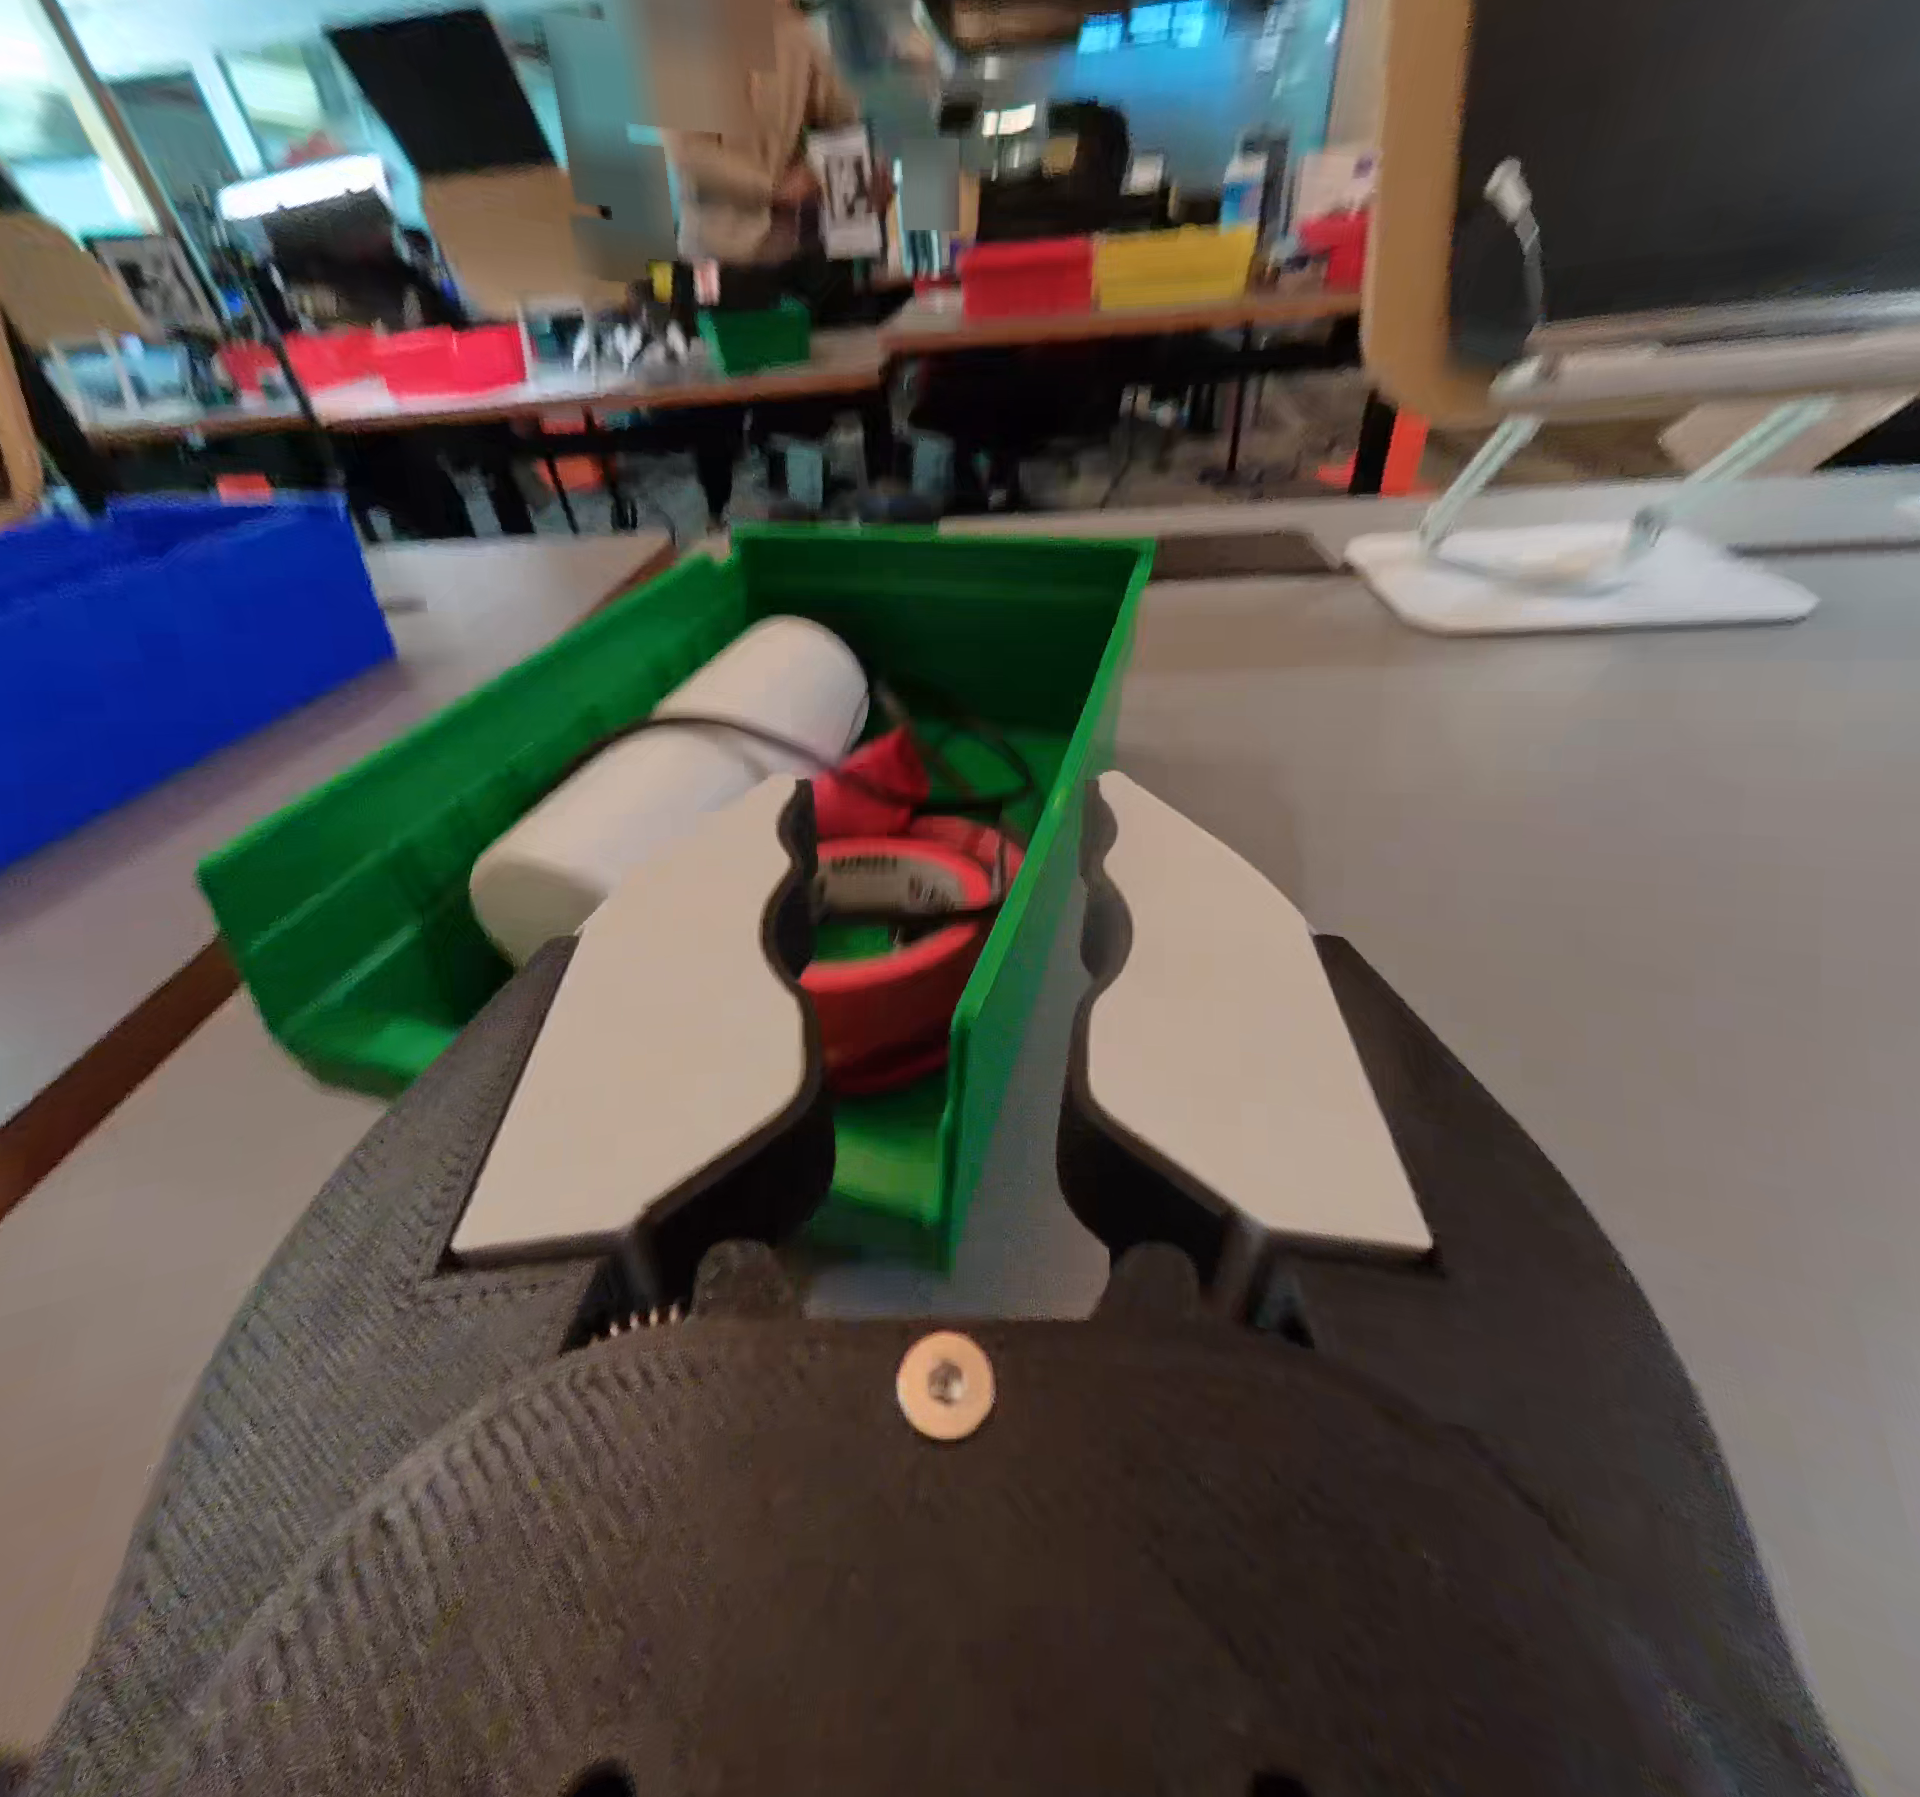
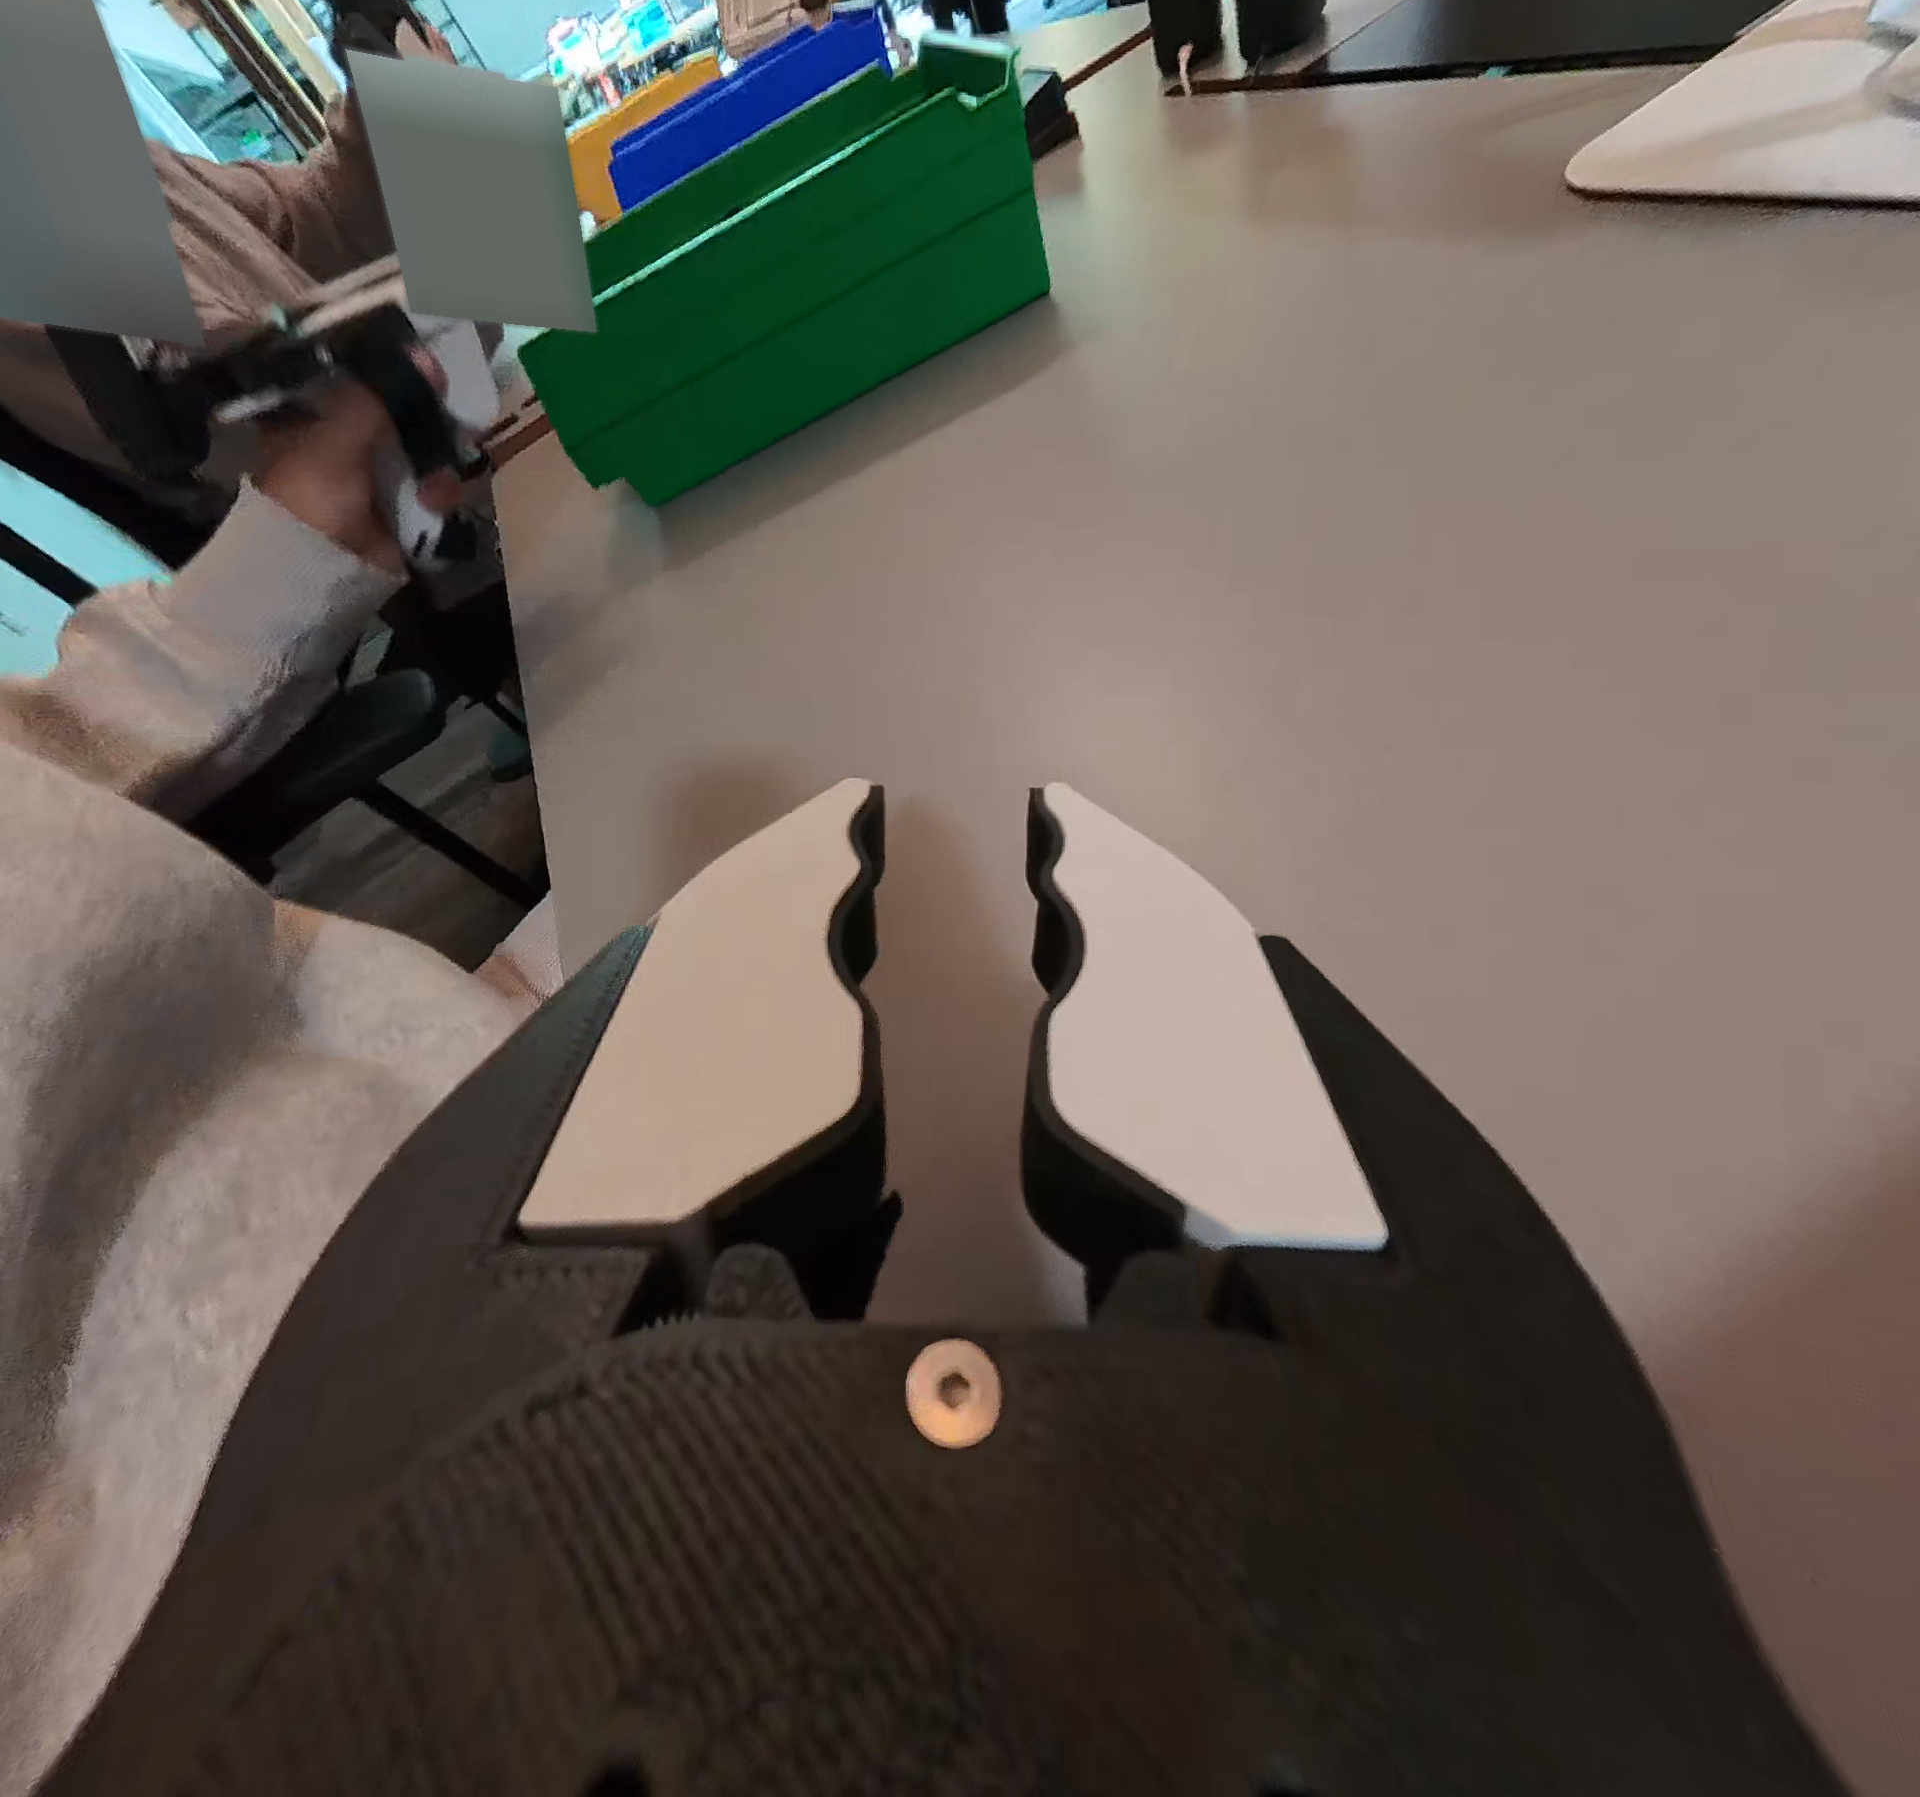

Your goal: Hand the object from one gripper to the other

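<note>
A green bin (image 1: 343,895) stands on the grey table. It holds a white cylinder (image 1: 686,771), a red tape roll (image 1: 883,1009), a red cloth piece (image 1: 873,781) and a thin black cable (image 1: 686,734). My left gripper (image 1: 945,802) is open and empty, just above the bin's near end, with its left finger over the tape roll and its right finger outside the bin's right wall. My right gripper (image 2: 956,802) is open and empty, low over bare table, well short of the green bin (image 2: 821,293). The left gripper's handle, held in a hand (image 2: 353,459), shows at the far left.
A blue bin (image 1: 156,646) stands left of the green one, and it also shows in the right wrist view (image 2: 748,116) behind it. A white stand base (image 1: 1579,584) with a monitor sits at the back right. A table edge (image 1: 114,1041) runs on the left. A person's sleeve (image 2: 156,968) fills the lower left. Left tips to right tips: about 40 cm.
</note>
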{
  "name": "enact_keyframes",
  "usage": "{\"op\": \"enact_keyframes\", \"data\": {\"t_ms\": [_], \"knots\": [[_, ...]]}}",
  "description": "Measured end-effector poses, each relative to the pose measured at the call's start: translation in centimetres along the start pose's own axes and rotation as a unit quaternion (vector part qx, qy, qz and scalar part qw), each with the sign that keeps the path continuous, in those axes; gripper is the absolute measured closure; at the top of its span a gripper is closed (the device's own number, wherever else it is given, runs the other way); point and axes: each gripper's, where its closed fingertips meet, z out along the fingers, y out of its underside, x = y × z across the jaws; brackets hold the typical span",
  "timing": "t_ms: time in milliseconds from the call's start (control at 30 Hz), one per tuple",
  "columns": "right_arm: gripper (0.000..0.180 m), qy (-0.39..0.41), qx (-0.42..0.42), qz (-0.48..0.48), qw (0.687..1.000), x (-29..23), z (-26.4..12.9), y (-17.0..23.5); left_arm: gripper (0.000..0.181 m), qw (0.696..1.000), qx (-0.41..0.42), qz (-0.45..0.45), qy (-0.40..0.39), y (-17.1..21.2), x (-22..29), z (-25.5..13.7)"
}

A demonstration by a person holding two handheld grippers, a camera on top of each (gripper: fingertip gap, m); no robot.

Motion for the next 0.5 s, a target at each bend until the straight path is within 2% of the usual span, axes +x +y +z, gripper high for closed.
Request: {"op": "enact_keyframes", "data": {"t_ms": [67,200,300,500], "knots": [[0.153,-0.004,0.013,0.013,1.0,0.3,0.0,-0.5,0.127,0.998,-0.049,-0.022,0.013,2.2,-0.2,-0.2],[0.153,-0.035,0.021,0.052,0.998,0.2,0.6,-0.8,0.141,0.984,-0.154,-0.037,0.078,6.7,2.2,0.9],[0.152,-0.054,0.02,0.068,0.996,-0.3,1.0,-0.8,0.154,0.985,-0.155,0.0,0.069,6.6,2.6,0.9],[0.152,-0.061,0.011,0.067,0.996,-0.6,1.3,-0.6,0.152,0.98,-0.144,0.053,0.129,6.3,6.0,0.8]]}}
